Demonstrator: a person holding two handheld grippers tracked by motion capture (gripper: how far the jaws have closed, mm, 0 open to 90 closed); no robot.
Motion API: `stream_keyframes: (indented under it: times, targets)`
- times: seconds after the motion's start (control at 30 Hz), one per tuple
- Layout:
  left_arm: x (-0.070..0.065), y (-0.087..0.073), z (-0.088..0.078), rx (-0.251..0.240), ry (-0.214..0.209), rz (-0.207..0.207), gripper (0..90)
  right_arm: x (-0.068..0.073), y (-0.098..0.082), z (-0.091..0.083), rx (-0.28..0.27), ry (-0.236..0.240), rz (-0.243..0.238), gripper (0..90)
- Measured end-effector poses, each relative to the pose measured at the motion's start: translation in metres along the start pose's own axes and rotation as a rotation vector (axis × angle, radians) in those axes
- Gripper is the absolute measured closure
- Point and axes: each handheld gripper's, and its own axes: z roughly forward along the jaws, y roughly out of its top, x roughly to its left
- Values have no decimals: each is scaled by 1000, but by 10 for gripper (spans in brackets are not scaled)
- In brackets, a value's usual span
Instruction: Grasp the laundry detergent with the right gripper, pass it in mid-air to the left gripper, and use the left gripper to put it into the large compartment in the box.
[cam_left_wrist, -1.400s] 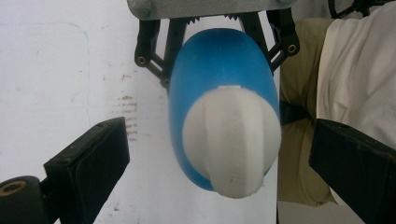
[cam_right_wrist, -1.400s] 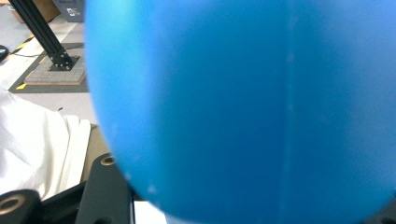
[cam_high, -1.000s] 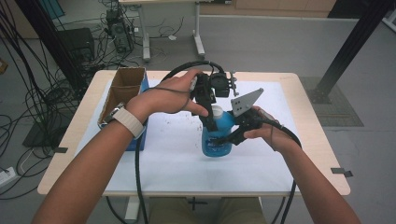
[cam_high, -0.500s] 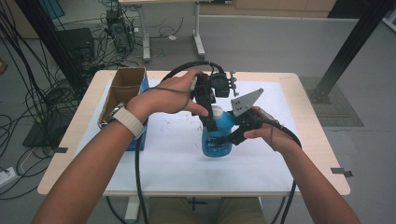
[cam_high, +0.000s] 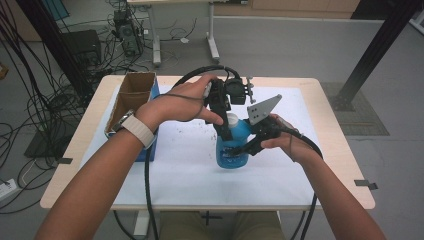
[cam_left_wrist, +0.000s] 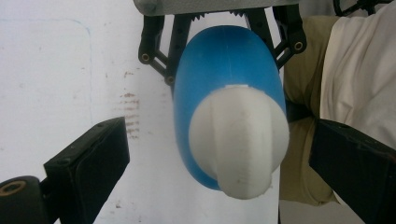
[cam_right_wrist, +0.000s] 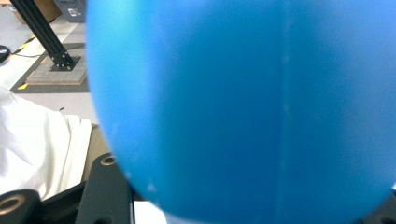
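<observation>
Nothing has shifted over the last second: the right hand-held gripper (cam_high: 252, 145) stays clamped on the blue bottle (cam_high: 233, 147) upright on the counter (cam_high: 175, 172), while the left hand-held gripper (cam_left_wrist: 219, 163) hovers, jaws apart, around its white cap (cam_left_wrist: 239, 140) (likely about to grip and unscrew it)

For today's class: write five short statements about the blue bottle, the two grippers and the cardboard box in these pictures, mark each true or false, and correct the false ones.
1. The right gripper clamps the blue bottle. True.
2. The left gripper has closed on the white cap. False: its jaws stand apart on either side of the cap.
3. The bottle lies on its side. False: it stands upright on the white table cover.
4. The cardboard box is at the table's left. True.
5. The cap is red. False: white.
</observation>
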Motion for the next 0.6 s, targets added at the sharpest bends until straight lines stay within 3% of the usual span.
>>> stream_keyframes:
  times: [0.6]
  targets:
    - [0,1,1,3,5,0,57,0,0,0,6,3,4,430]
